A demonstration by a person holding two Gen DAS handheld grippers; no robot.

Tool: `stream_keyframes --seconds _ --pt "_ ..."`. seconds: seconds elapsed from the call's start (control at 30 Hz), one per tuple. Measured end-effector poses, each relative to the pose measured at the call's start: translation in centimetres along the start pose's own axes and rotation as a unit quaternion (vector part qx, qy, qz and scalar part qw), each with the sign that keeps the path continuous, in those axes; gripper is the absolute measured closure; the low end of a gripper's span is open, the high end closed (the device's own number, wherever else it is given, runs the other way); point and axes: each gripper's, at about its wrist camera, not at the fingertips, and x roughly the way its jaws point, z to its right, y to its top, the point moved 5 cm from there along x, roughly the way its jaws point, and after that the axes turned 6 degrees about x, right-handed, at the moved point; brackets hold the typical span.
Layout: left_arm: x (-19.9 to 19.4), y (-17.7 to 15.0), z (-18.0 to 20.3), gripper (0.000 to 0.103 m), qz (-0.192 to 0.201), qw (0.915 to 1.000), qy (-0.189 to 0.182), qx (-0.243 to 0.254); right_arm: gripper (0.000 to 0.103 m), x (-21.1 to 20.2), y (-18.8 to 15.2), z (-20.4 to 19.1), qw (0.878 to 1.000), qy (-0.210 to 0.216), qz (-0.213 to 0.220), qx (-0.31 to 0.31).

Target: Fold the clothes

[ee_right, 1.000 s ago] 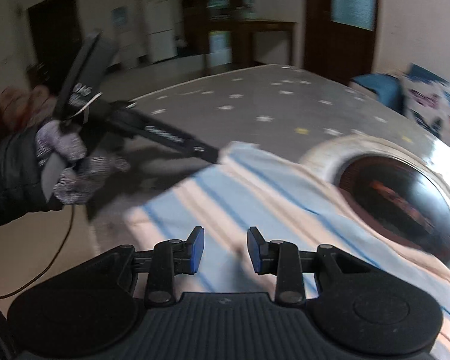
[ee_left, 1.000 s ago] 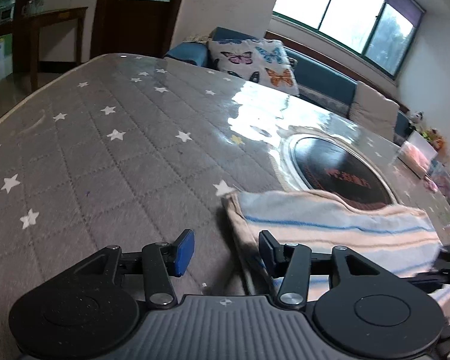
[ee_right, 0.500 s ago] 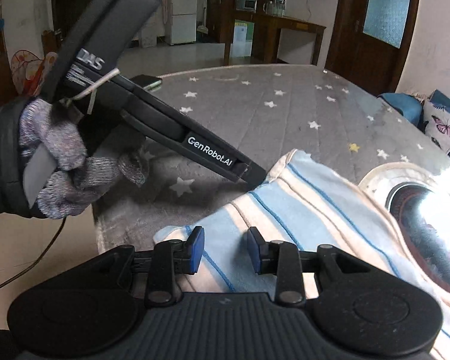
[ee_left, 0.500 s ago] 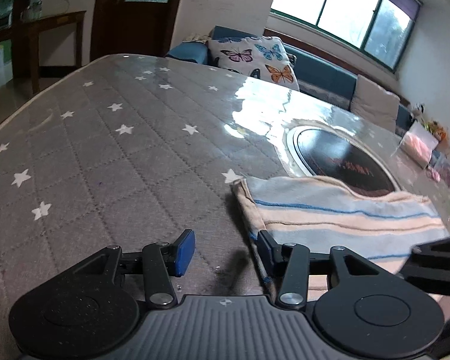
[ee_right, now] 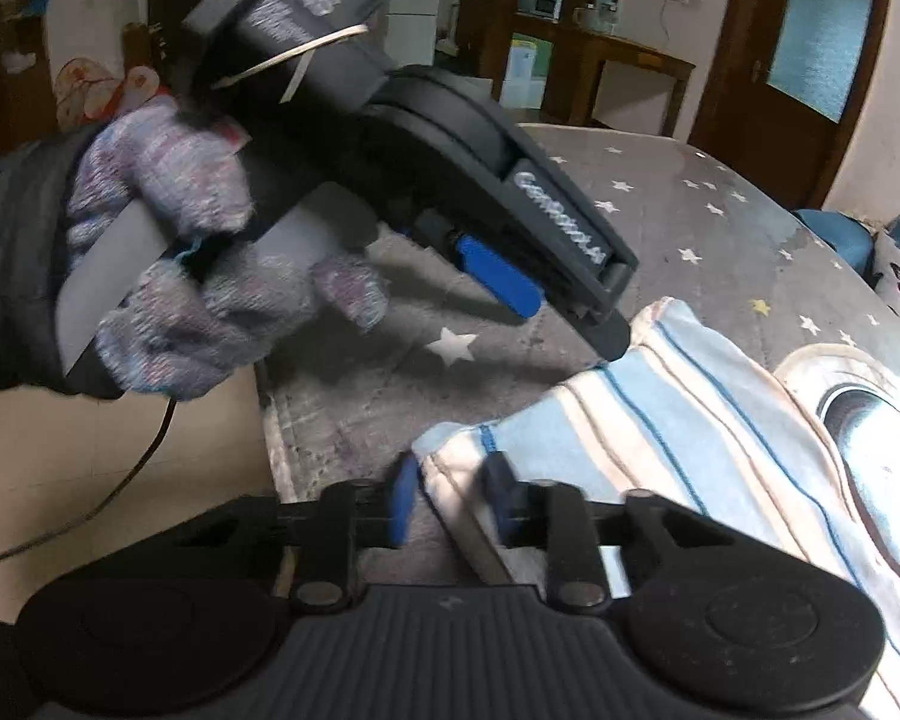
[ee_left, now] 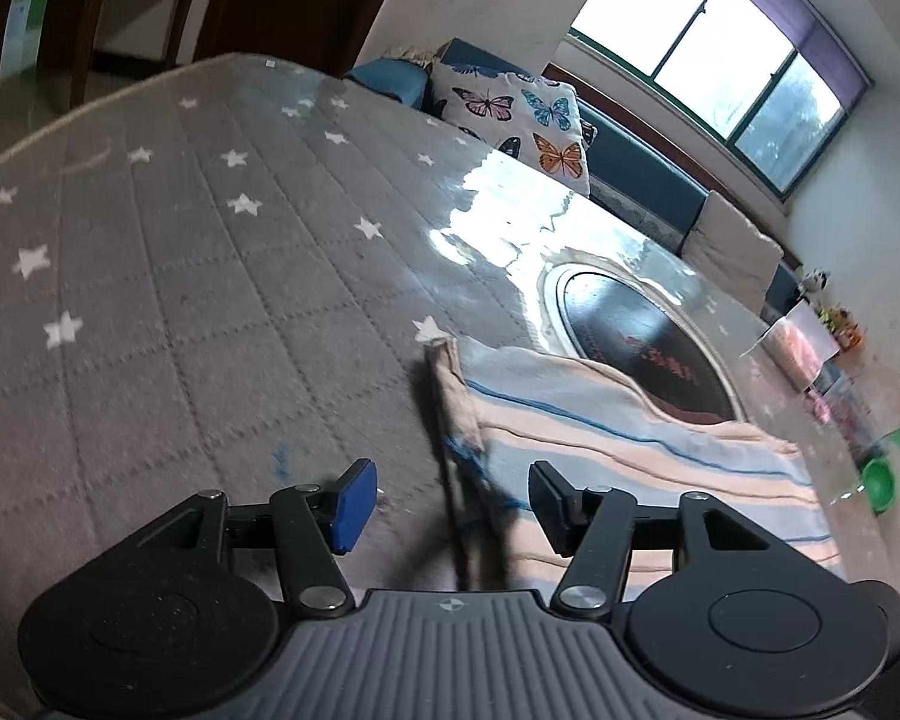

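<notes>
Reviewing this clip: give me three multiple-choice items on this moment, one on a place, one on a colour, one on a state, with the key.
1. Where does the striped cloth lie?
A. on the sofa
B. on the star-patterned table cover, partly over the round cooktop
C. on the floor

2. What colour are the pads on the fingers?
A. red
B. green
C. blue

3. What lies between the fingers of the right gripper?
A. a corner of the striped cloth
B. nothing
C. a cable

Key:
1 B: the cloth lies on the grey starred cover and its far edge covers part of the dark cooktop.
2 C: blue pads show in both wrist views.
3 A: the near corner of the cloth sits between the closing jaws, while the left gripper is opening at the cloth's edge.
</notes>
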Motion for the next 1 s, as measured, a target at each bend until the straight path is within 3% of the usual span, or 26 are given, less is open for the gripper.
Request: stream_keyframes --seconds 0.1,0.4,0.53,0.7,0.87,1.0 --pt "0.1 -0.2 0.2 0.042 -0.011 0.9996 -0.007 -0.027 0.095 -1.5 0.5 0.8 1.0 0.011 0.016 0.024" --pt "1.0 -0.8 0.5 0.044 -0.039 0.9901 -0.061 -0.121 0.097 -4.9 1.7 2.8 0.996 0.033 0.059 0.065" --pt "2.0 -1.0 0.8 0.082 -0.047 0.9855 -0.085 -0.139 0.097 -5.3 1.3 2.9 0.995 0.042 0.063 0.071" --pt "1.9 -0.8 0.9 0.089 -0.044 0.9882 -0.083 -0.121 0.093 -6.3 0.3 5.0 0.991 0.044 0.067 0.106" --pt "2.0 -1.0 0.8 0.089 -0.044 0.9884 -0.081 -0.121 0.093 -7.1 -1.0 10.0 0.985 -0.007 0.075 0.154" --pt "1.6 -0.7 1.2 0.089 -0.04 0.989 -0.082 -0.117 0.093 -5.9 -2.8 15.5 0.974 -0.103 0.059 0.193"
